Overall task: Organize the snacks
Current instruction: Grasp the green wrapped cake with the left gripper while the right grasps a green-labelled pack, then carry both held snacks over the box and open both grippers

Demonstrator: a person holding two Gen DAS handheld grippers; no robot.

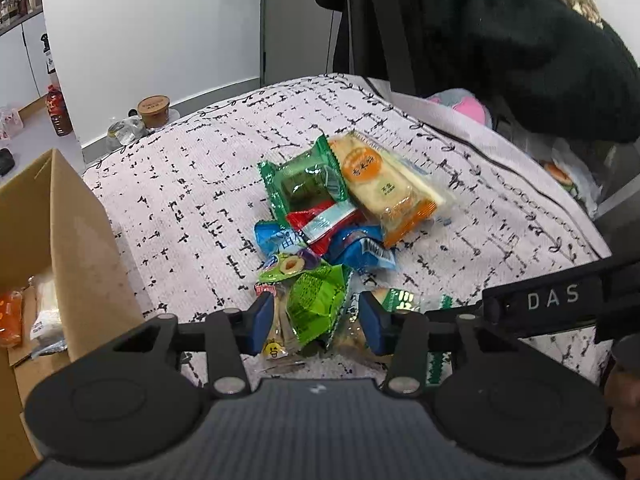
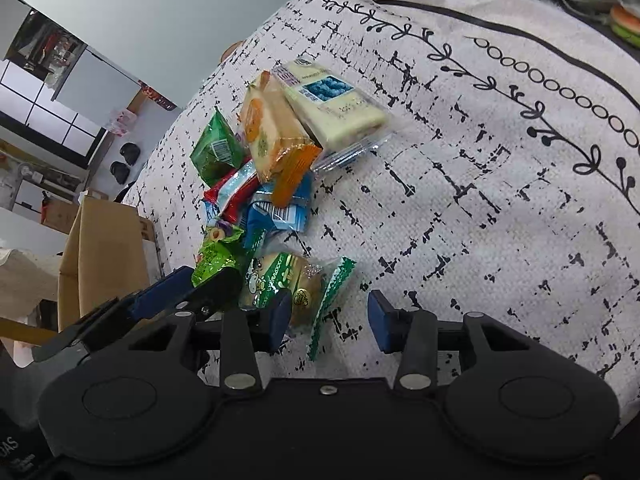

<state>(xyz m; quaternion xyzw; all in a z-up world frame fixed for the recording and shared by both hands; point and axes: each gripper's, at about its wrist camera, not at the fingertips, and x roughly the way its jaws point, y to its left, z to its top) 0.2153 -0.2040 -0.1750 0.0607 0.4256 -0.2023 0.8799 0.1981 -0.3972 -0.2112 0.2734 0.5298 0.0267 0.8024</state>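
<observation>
A heap of snack packets lies on the patterned tablecloth (image 1: 180, 184): an orange cracker packet (image 1: 384, 184), a dark green one (image 1: 308, 184), a red one (image 1: 320, 224) and blue ones (image 1: 360, 252). My left gripper (image 1: 317, 320) straddles a bright green packet (image 1: 316, 304) at the heap's near end. Its blue pads stand either side of it, and I see no pinch. My right gripper (image 2: 329, 320) is open over a clear cake packet with a green serrated edge (image 2: 296, 288). Its left pad overlaps the wrapper; bare cloth shows before the right pad.
An open cardboard box (image 1: 80, 240) stands at the table's left edge with packets inside, one of them orange (image 1: 10, 316). A dark garment (image 1: 520, 60) hangs over a chair behind the table. A bottle (image 1: 60, 112) and a paper tub (image 1: 154, 110) stand on the floor.
</observation>
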